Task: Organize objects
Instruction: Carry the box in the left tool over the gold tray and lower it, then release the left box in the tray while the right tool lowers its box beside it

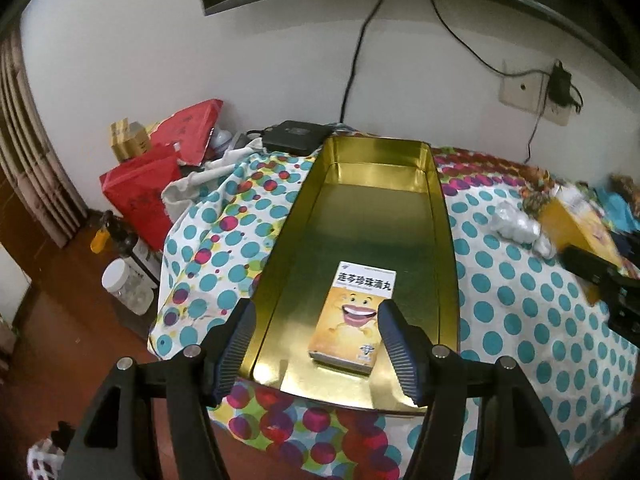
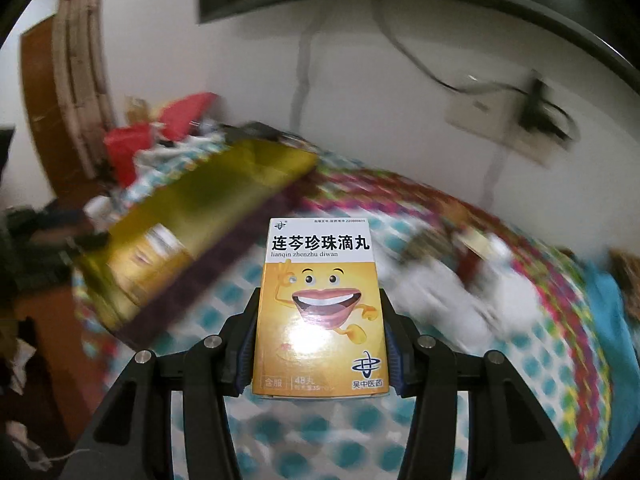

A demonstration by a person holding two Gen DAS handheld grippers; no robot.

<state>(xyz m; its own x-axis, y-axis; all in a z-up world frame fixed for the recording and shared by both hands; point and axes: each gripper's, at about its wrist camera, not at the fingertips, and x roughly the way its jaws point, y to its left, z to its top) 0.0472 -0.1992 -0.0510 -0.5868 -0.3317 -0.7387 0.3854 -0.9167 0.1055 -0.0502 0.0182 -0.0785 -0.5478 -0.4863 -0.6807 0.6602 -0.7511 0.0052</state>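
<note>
We log one yellow medicine box point(image 1: 352, 316) lying flat in the gold tin point(image 1: 436, 216), at its near end, the left gripper point(image 1: 316, 320) fingers apart over it. Right gripper point(image 2: 320, 320) fingers are clamped on a second medicine box point(image 2: 320, 308), right of the tin.

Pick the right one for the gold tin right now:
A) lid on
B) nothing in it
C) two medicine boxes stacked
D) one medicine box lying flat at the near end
D: the left wrist view shows the gold tin open, with one medicine box flat on its floor at the near end; the second medicine box is clamped in the right gripper, outside the tin.
</note>
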